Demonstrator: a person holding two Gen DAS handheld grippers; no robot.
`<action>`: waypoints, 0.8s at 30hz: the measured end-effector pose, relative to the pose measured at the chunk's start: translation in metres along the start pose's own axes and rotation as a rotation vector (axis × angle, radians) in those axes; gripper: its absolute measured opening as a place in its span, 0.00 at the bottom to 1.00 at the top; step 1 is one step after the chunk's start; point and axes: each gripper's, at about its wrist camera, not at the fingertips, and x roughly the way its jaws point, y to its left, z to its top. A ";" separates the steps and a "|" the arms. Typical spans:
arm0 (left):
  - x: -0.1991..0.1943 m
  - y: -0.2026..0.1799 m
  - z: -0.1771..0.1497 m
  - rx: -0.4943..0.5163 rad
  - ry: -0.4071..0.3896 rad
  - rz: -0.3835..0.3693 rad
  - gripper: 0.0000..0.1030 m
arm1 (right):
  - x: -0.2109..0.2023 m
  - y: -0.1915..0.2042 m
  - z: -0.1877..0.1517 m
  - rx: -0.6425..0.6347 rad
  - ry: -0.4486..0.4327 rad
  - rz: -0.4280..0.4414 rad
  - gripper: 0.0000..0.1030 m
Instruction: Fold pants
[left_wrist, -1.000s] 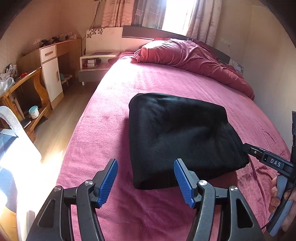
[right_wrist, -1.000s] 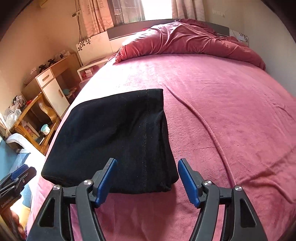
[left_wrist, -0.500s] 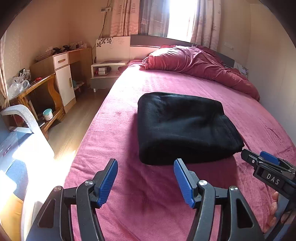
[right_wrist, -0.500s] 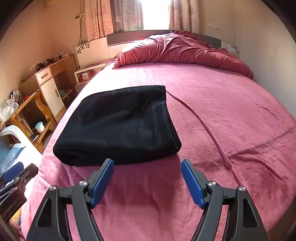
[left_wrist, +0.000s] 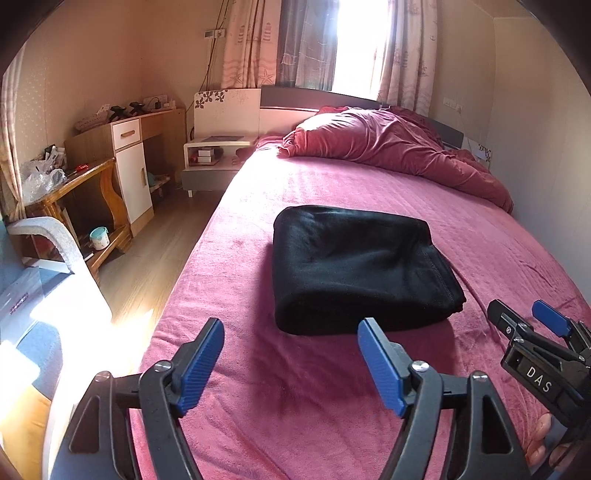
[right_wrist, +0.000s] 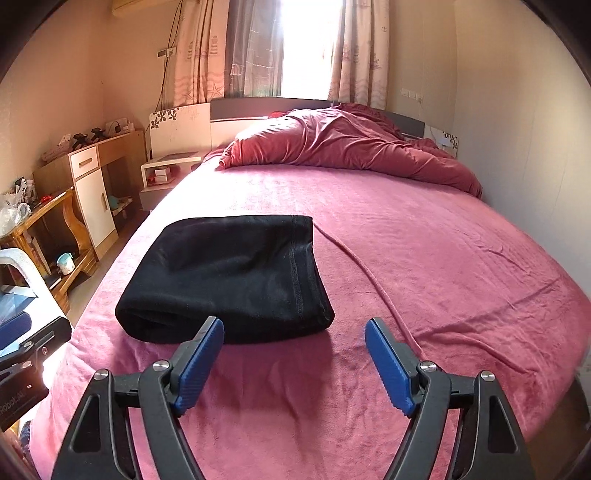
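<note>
1. Left wrist view, tool first: left gripper spread wide, blue pads well apart, holding nothing, touching nothing, hovering over bare pink bedspread at the near edge of the bed.
2. Same view, the task's thing: black pants lying as a compact folded bundle on the bedspread, just beyond the pads, rounded fold facing near, stitched hem edge along its right side.
3. Same view, far right: right gripper seen side-on near the bundle's right corner, apart from the cloth.
4. Right wrist view, tool: right gripper likewise wide apart and empty, blue pads clear of the fabric; near edge of the pants just past the left pad, not touching by the look of it.
5. Same view, placing: bundle left of centre, close to the left edge of the bed, with the rumpled red duvet far off at the headboard.
6. Judgement on progress: fold apparently finished; little left beyond pulling away.
7. Risks: a low pad snagging the near fold and dragging layers open; a sideways nudge sliding the bundle toward the left bed edge; soft thick layers springing loose if bumped.
</note>
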 end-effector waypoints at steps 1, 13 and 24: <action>-0.002 -0.001 0.001 -0.005 -0.005 -0.001 0.76 | -0.002 0.000 0.000 0.002 -0.001 0.003 0.78; -0.011 -0.008 -0.003 0.011 -0.028 0.049 0.76 | -0.008 -0.006 -0.005 0.017 -0.006 0.024 0.79; -0.011 -0.008 -0.004 0.005 -0.021 0.056 0.76 | -0.005 -0.008 -0.008 0.016 0.004 0.028 0.80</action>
